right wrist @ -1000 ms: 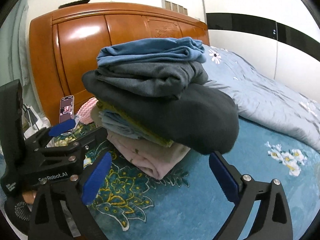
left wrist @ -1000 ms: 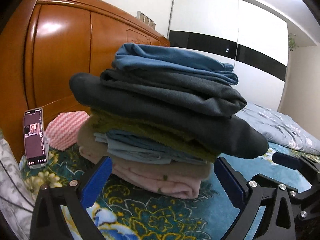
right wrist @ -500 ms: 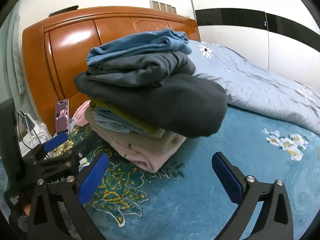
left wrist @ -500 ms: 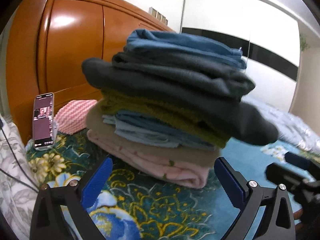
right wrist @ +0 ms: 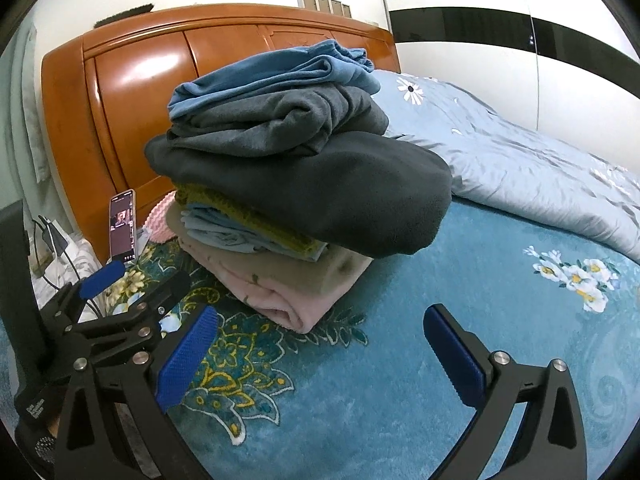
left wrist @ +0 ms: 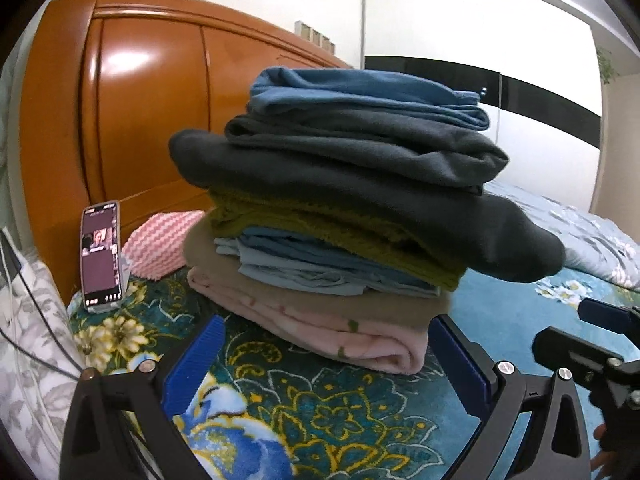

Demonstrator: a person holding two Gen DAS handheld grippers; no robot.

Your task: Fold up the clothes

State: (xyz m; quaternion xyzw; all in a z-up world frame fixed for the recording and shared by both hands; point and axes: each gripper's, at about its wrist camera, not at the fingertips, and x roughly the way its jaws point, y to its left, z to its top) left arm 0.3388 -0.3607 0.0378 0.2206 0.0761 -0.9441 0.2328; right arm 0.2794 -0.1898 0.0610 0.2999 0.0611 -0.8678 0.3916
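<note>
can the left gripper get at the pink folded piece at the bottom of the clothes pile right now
Probably yes: the left gripper is open, the pink piece's folded edge lies just ahead between its fingers, nothing between. Pile weighs on it, though.

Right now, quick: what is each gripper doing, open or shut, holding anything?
Left gripper: open, empty, just short of the stack of folded clothes.
Right gripper: open, empty, over the teal bedspread.

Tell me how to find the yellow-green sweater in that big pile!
Find the orange wooden headboard; in front of it a pile of folded clothes sits on the teal bedspread. The sweater is mid-pile, under the big dark grey fleece and above thin blue garments. It alone is mustard-green and knitted.
</note>
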